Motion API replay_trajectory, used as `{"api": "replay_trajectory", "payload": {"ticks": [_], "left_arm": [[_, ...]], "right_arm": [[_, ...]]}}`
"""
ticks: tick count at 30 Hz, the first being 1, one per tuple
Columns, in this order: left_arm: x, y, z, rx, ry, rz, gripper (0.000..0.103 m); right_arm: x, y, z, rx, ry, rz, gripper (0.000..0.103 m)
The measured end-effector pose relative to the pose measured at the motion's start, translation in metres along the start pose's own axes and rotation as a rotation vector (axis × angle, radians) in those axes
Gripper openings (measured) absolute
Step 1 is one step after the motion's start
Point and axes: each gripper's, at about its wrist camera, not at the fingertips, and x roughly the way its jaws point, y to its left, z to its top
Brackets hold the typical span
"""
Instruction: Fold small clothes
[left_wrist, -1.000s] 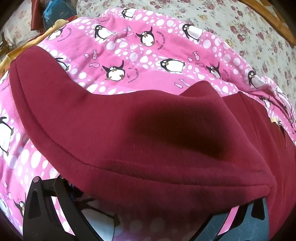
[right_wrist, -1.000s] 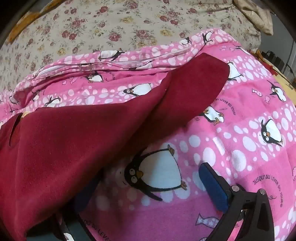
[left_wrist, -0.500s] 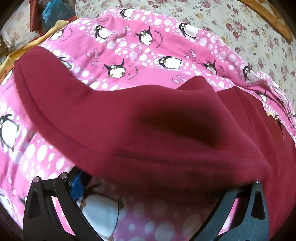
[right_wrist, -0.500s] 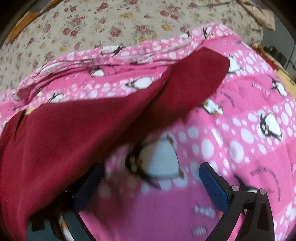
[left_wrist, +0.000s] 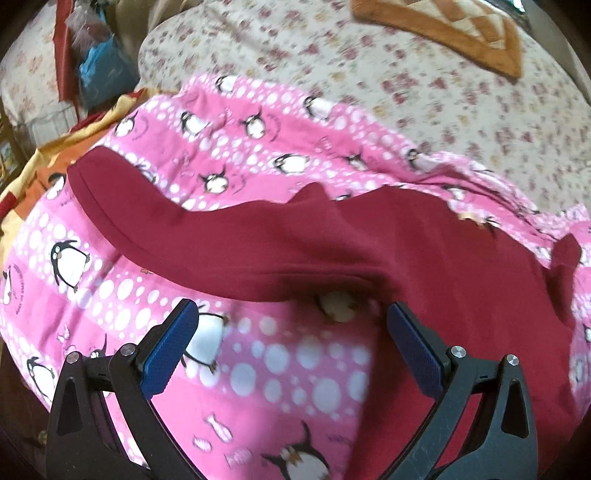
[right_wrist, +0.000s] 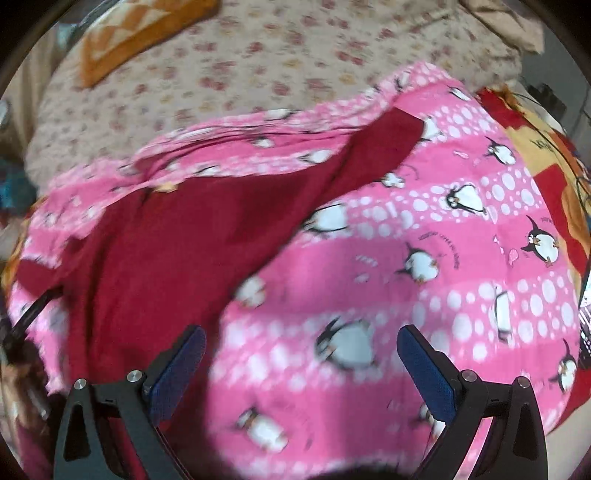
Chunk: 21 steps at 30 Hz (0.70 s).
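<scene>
A dark red fleece garment (left_wrist: 332, 240) lies spread on a pink penguin-print blanket (left_wrist: 258, 362), one hemmed part reaching far left. In the right wrist view the garment (right_wrist: 166, 251) lies at left with a long part running up to the right. My left gripper (left_wrist: 291, 325) is open and empty, just in front of the garment's near hem. My right gripper (right_wrist: 301, 350) is open and empty, its left finger (right_wrist: 177, 369) over the garment's edge, its right finger over the blanket.
The blanket (right_wrist: 424, 277) lies on a floral bedsheet (left_wrist: 424, 85). An orange patterned cushion (left_wrist: 454, 33) sits at the far side. A yellow and red cloth (right_wrist: 554, 177) lies at the blanket's right side. A blue bag (left_wrist: 103, 77) stands beyond the bed's left corner.
Both grippers have let go of the red garment and pulled back and up. The garment has dropped flat onto the blanket; both pairs of fingers now stand clear of it.
</scene>
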Motion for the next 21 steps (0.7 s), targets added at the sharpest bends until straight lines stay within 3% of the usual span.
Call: {"api": "replay_trajectory", "payload": {"ticks": [9, 12, 17, 21], "left_arm": [[-0.042, -0.014, -0.006, 0.018, -0.042, -0.029, 0.102], [-0.051, -0.017, -0.008, 0.018, -0.051, -0.024, 0.102], [-0.058, -0.021, -0.011, 0.025, -0.067, -0.014, 0.102], [-0.058, -0.025, -0.011, 0.024, -0.075, -0.002, 0.102]], "right_arm": [[-0.043, 0.092, -0.023, -0.181, -0.011, 0.228, 0.103], [-0.044, 0.117, -0.025, -0.228, -0.033, 0.247, 0.103], [-0.028, 0.146, -0.024, -0.259, -0.115, 0.204, 0.103], [-0.007, 0.17, -0.02, -0.311, -0.228, 0.099, 0.103]]}}
